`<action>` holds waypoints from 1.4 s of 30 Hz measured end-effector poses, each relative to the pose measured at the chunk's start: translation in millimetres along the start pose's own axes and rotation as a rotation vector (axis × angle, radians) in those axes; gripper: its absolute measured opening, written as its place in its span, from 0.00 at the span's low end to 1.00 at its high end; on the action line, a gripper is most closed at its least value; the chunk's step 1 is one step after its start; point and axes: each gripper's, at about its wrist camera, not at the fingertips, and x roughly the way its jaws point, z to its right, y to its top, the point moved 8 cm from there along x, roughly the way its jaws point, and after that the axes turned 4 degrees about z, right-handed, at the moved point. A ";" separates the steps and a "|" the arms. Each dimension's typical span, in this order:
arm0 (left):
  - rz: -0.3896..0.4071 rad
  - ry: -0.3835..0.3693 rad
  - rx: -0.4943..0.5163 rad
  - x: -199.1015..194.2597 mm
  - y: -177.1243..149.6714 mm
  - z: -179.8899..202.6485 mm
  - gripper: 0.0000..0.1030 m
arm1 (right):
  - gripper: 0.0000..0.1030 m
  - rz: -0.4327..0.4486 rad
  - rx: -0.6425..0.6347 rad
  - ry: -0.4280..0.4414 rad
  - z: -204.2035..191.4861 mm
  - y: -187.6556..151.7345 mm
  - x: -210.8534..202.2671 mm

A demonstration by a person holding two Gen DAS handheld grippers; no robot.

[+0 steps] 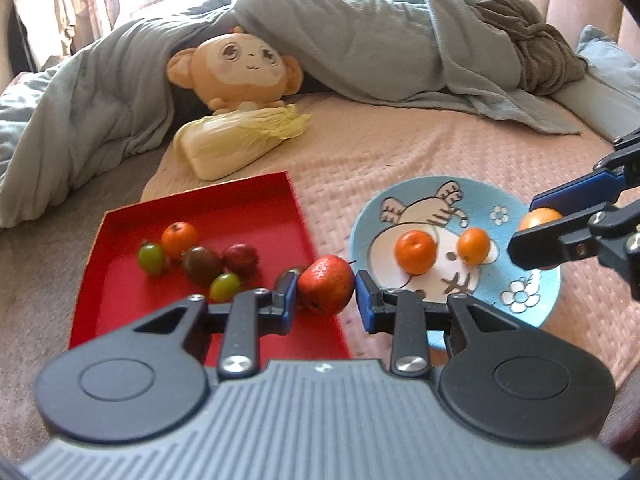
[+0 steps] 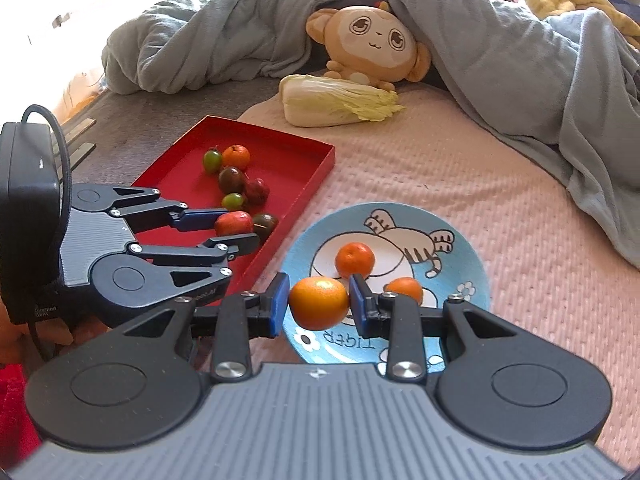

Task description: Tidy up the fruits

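Observation:
My left gripper is shut on a red apple-like fruit above the right edge of the red tray; it also shows in the right wrist view. The tray holds an orange, two green grapes, dark plums and a dark fruit. My right gripper is shut on an orange above the near rim of the blue tiger plate. Two oranges lie on the plate. The right gripper with its orange shows at the plate's right rim in the left wrist view.
A napa cabbage and an orange monkey plush lie behind the tray and plate. A grey duvet is heaped along the back and right. Everything rests on a pink bedspread.

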 end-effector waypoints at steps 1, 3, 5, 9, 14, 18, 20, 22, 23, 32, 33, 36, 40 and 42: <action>0.001 -0.003 0.005 1.2 1.4 3.3 0.33 | 0.37 0.000 0.002 -0.002 1.3 -0.6 -0.4; 0.002 -0.010 0.015 3.3 2.8 8.7 0.33 | 0.37 -0.002 0.006 -0.006 4.1 -2.3 -1.6; 0.002 -0.018 0.025 6.1 4.0 14.5 0.33 | 0.37 -0.004 0.009 -0.010 6.9 -4.2 -2.1; 0.001 -0.030 0.043 11.4 5.1 24.4 0.33 | 0.37 -0.011 0.020 -0.021 13.9 -8.6 -2.2; -0.008 -0.038 0.051 19.8 5.4 32.0 0.33 | 0.37 -0.027 0.033 -0.036 23.9 -15.2 -0.5; -0.015 -0.046 0.054 26.1 4.6 37.0 0.33 | 0.37 -0.040 0.040 -0.049 31.5 -20.1 1.0; -0.019 -0.049 0.058 30.0 4.5 38.2 0.33 | 0.37 -0.049 0.045 -0.057 35.3 -22.6 2.1; -0.021 -0.051 0.063 33.9 5.6 39.6 0.33 | 0.37 -0.060 0.054 -0.068 39.6 -25.4 3.6; -0.021 -0.051 0.068 35.6 6.2 40.7 0.33 | 0.37 -0.065 0.057 -0.072 41.4 -26.4 4.2; -0.027 -0.063 0.099 56.3 16.0 64.5 0.33 | 0.37 -0.103 0.063 -0.084 49.8 -37.2 11.0; -0.029 -0.061 0.104 59.9 17.3 68.0 0.33 | 0.37 -0.106 0.060 -0.083 49.4 -38.3 11.8; -0.037 -0.061 0.109 69.4 21.4 76.3 0.33 | 0.37 -0.112 0.054 -0.074 47.2 -39.7 13.0; -0.035 -0.058 0.131 83.1 30.1 89.1 0.33 | 0.37 -0.117 0.047 -0.062 44.2 -40.8 14.1; -0.037 -0.053 0.145 90.5 33.3 94.7 0.33 | 0.37 -0.120 0.046 -0.061 43.8 -40.8 15.4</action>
